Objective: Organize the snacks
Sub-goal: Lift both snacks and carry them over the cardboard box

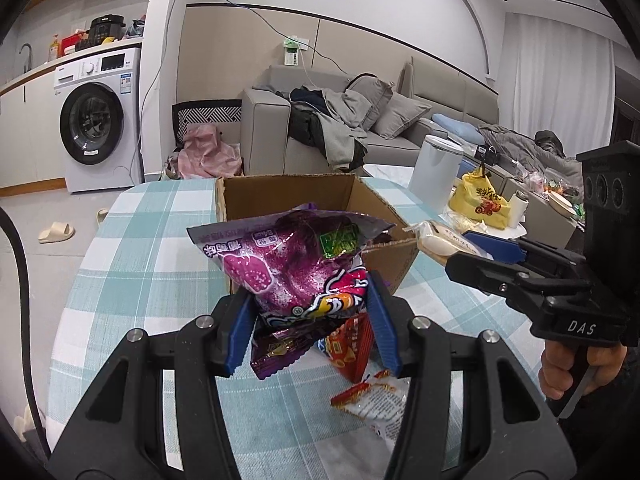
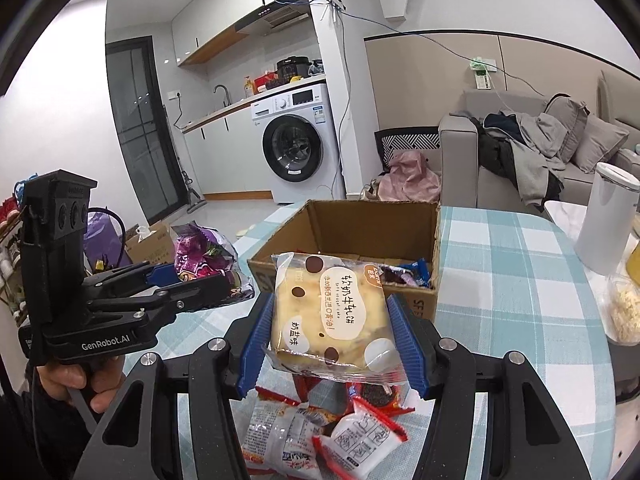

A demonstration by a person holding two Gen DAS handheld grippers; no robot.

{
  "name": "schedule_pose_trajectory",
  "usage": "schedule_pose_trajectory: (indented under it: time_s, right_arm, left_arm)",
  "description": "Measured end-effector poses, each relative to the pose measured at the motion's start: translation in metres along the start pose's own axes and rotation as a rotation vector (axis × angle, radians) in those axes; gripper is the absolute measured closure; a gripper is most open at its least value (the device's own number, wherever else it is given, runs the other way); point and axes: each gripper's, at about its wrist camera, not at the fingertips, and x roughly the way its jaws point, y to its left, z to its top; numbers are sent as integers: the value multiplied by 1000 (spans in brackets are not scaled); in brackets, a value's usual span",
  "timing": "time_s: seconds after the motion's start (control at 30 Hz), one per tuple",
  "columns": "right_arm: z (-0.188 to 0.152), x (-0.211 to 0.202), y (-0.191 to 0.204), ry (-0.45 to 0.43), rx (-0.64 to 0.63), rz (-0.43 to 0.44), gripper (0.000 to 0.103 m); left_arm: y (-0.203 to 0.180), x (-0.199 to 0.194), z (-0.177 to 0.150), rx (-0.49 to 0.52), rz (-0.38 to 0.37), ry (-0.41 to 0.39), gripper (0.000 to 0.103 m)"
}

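My left gripper (image 1: pixel 312 320) is shut on a purple snack bag (image 1: pixel 296 264), held above the checked table just in front of an open cardboard box (image 1: pixel 288 196). My right gripper (image 2: pixel 328 344) is shut on a clear-wrapped soft cake (image 2: pixel 332 316), held in front of the same box (image 2: pixel 360 220). The right gripper (image 1: pixel 480 252) with its cake (image 1: pixel 436 240) shows at the right of the left wrist view. The left gripper (image 2: pixel 192 276) with the purple bag (image 2: pixel 204 256) shows at the left of the right wrist view. The box holds a few wrapped snacks (image 2: pixel 408 272).
Red and white snack packets (image 2: pixel 320 436) lie on the table under the grippers; they also show in the left wrist view (image 1: pixel 372 396). A white canister (image 2: pixel 608 220) stands right of the box. A yellow bag (image 1: pixel 480 200) and clutter lie beyond. A sofa and a washing machine stand behind.
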Motion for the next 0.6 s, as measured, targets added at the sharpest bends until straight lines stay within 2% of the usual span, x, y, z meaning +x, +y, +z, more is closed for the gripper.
schedule_pose_trajectory:
  time_s: [0.6]
  right_arm:
    - [31, 20, -17, -9, 54, -10, 45]
  left_arm:
    - [14, 38, 38, -34, 19, -4, 54]
